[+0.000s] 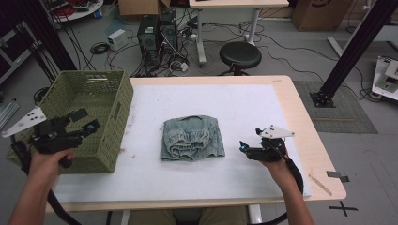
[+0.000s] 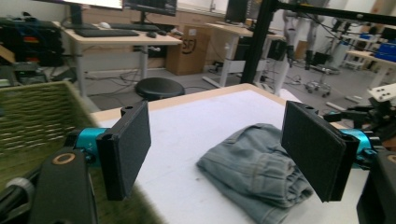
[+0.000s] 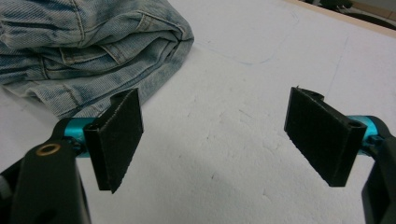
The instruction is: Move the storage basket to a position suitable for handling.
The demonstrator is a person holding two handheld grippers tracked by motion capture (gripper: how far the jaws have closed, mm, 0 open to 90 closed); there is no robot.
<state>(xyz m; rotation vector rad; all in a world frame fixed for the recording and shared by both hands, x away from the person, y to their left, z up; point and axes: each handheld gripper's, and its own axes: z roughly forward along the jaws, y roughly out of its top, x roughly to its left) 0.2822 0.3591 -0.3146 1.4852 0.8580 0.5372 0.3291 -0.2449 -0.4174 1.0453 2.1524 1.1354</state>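
Folded denim shorts (image 1: 192, 138) lie mid-tabletop (image 1: 244, 101), not yet grasped or placed in the green basket (image 1: 89, 117); left tongs (image 1: 84, 122) and right tongs (image 1: 248, 140) both spread, empty.

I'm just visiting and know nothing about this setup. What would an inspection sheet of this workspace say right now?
Surface: wooden table under a white mat.
Job's things: folded denim jeans lying mid-mat; green woven basket at the table's left edge.
Clutter: a small strip lying on the near right corner.
Grippers: left gripper over the basket, jaws open, holding nothing; right gripper just right of the jeans, jaws open, holding nothing.
Cables: one black cable trails from the right gripper; loose wires on the floor behind.
Surroundings: black stool, computer towers, desks, cardboard boxes.
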